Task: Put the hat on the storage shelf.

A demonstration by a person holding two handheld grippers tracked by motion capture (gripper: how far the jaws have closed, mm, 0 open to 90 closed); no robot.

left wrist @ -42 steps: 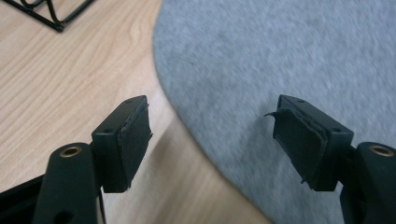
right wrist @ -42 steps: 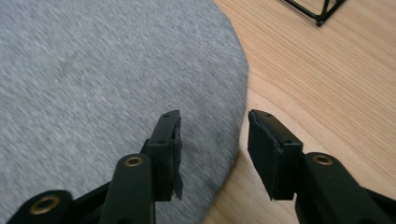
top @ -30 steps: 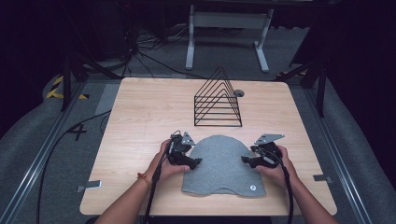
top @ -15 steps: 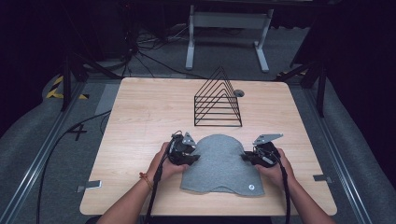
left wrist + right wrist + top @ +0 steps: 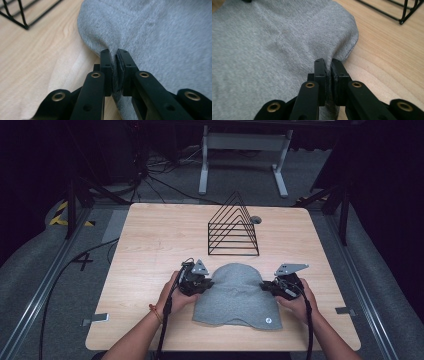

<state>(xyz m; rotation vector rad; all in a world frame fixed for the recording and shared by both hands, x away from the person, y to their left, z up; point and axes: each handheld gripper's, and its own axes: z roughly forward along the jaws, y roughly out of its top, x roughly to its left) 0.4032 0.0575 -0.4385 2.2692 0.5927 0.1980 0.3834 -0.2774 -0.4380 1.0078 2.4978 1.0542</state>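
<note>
Grey knit fabric cap (image 5: 239, 292) lies flat on the wooden table (image 5: 150, 250), its side edges pinched by left gripper (image 5: 200, 282) and right gripper (image 5: 272, 287), apparently mid-handling, goal unclear.

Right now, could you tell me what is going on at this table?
A person holds a pair of tongs in each hand and works a grey beanie lying flat on the wooden table. The left tongs are clamped on the beanie's left edge and the right tongs on its right edge, each with fabric pinched between its jaws. Behind the beanie stands a black wire rack, untouched.
</note>
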